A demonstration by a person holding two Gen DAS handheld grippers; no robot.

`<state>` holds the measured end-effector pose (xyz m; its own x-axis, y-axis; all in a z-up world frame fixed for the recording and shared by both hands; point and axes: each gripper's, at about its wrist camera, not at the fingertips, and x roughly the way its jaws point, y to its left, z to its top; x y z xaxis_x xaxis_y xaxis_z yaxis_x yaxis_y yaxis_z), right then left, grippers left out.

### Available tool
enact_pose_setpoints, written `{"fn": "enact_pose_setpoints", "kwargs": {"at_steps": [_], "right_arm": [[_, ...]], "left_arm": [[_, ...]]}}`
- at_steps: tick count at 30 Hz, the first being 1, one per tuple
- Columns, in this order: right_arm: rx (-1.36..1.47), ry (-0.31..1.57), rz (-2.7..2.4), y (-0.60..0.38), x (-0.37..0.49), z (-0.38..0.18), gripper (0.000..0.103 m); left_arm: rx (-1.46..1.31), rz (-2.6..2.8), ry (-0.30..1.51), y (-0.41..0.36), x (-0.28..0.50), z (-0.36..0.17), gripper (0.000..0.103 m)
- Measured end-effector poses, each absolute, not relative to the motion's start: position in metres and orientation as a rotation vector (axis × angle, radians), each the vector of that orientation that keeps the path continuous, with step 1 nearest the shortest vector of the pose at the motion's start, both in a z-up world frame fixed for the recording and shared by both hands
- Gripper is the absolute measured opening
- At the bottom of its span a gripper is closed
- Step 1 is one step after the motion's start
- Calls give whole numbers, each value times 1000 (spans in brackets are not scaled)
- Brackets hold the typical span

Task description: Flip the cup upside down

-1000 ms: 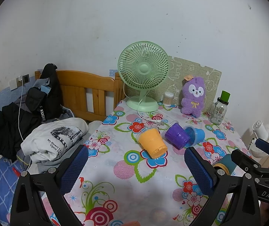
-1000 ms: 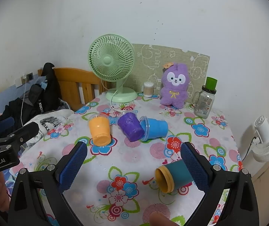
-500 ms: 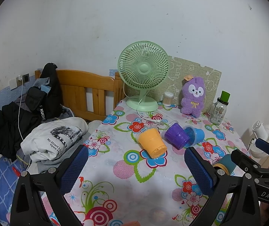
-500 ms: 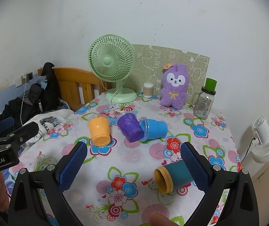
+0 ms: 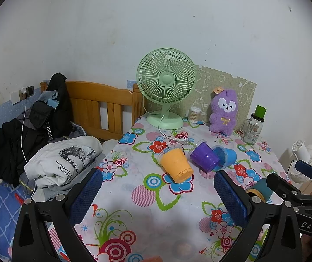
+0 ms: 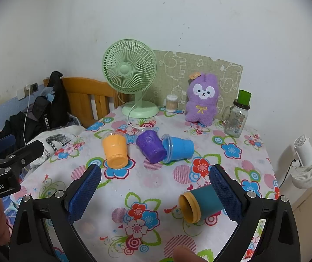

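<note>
While both hand-held grippers gape wide over the floral desk (image 6: pixel 156 181), left hand-held gripper (image 5: pixel 156 194), right hand-held gripper (image 6: pixel 155 187), 4 cups lying sideways, teal cup (image 6: pixel 201 203) at 4 o'clock, orange cup (image 6: pixel 114 150) at 11 o'clock

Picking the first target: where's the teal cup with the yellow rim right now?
In the right wrist view the teal cup lies on its side on the floral tablecloth, beside the right gripper's right-hand finger, nearer the camera than the blue cup.

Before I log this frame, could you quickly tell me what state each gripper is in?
Left gripper: open, holding nothing.
Right gripper: open, holding nothing.
</note>
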<state>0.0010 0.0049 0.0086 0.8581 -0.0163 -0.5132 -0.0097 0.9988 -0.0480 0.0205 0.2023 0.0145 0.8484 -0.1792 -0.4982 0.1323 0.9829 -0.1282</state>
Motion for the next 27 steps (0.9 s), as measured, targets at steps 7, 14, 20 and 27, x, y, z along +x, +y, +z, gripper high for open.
{"fn": "enact_pose_setpoints", "kwargs": {"at_steps": [7, 14, 20, 27], "right_arm": [[-50, 545, 0, 5, 1, 9, 100], [-56, 599, 16, 5, 18, -1, 100], [-65, 662, 45, 5, 49, -19, 100], [-88, 718, 73, 6, 100, -36, 100]], "left_arm": [[-90, -164, 537, 203, 22, 14, 103], [-73, -174, 583, 198, 31, 6, 103], [-44, -200, 608, 190, 54, -6, 103], [22, -236, 650, 179, 93, -23, 103]]}}
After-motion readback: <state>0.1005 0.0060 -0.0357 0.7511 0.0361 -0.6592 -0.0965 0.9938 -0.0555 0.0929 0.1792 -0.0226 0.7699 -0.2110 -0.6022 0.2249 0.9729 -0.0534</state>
